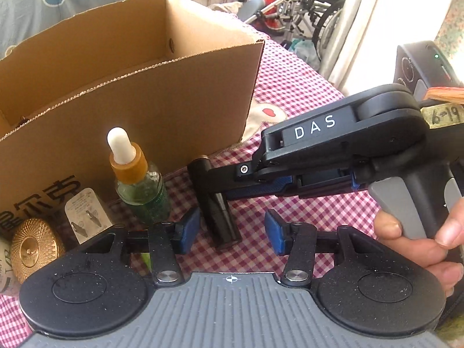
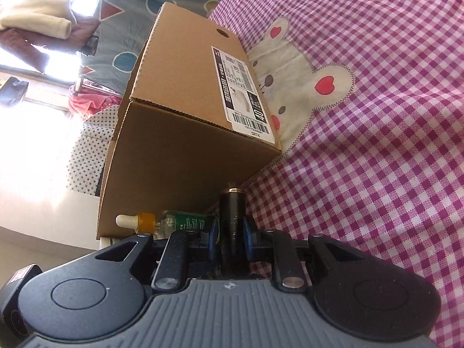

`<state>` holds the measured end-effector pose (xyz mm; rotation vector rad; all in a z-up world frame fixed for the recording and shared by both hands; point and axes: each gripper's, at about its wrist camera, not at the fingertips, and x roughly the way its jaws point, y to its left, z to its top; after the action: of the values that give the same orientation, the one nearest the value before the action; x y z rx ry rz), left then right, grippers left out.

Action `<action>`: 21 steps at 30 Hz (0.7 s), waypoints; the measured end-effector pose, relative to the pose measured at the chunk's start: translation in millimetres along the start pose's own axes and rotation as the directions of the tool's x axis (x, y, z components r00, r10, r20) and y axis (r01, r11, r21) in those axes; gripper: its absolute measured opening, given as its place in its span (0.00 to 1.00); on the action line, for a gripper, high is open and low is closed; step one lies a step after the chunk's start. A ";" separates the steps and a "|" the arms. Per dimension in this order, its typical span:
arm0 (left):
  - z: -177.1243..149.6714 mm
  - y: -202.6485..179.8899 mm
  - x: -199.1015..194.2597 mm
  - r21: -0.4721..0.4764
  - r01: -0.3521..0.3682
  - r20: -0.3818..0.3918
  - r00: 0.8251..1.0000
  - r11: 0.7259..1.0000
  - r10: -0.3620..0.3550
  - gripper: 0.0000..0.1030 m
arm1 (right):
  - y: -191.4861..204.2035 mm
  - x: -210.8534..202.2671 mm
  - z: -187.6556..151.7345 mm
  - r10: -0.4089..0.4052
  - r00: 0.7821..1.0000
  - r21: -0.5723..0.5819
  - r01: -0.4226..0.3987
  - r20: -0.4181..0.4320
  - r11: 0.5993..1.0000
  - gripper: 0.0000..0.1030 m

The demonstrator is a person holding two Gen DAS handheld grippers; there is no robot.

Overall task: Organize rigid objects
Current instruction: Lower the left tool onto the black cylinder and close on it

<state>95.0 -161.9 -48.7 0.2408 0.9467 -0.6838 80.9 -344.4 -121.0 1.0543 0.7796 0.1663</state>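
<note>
Black tube (image 1: pixel 218 203) with a gold band at its far end lies on the pink checked cloth (image 1: pixel 304 92), clamped between the blue pads of the right gripper (image 2: pixel 230 233), which reaches in from the right in the left wrist view. The left gripper (image 1: pixel 229 230) hangs just above the tube's near end, its jaws apart and touching nothing. A dropper bottle (image 1: pixel 136 179) with a white bulb and amber collar stands just left of the tube. Behind both rises an open cardboard box (image 1: pixel 130 87). Farther left sit a gold round lid (image 1: pixel 36 245) and a small card packet (image 1: pixel 87 213), near the box's front wall.
</note>
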 end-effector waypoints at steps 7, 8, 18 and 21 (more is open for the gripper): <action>-0.8 -6.7 11.5 0.002 -0.029 -0.004 1.000 1.000 0.029 0.48 | -9.0 4.0 9.3 0.021 1.000 -0.016 -0.021 -0.023 1.000 0.20; -0.8 -6.9 10.8 0.000 -0.022 -0.003 1.000 1.000 0.022 0.48 | -8.7 3.0 8.5 0.019 1.000 -0.018 -0.020 -0.025 1.000 0.20; 3.1 -14.1 16.0 0.038 -0.066 -0.019 0.998 0.997 0.067 0.51 | 2.1 6.0 6.0 -0.001 0.999 -0.057 -0.002 -0.048 0.998 0.21; 2.3 -13.8 15.1 0.014 -0.068 -0.010 0.998 0.998 0.068 0.51 | 2.4 4.6 2.4 0.007 0.999 -0.063 -0.010 -0.044 0.998 0.21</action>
<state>93.8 -180.0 -58.3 0.2880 0.9393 -0.6271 86.3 -342.7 -120.6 0.9967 0.8050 0.2208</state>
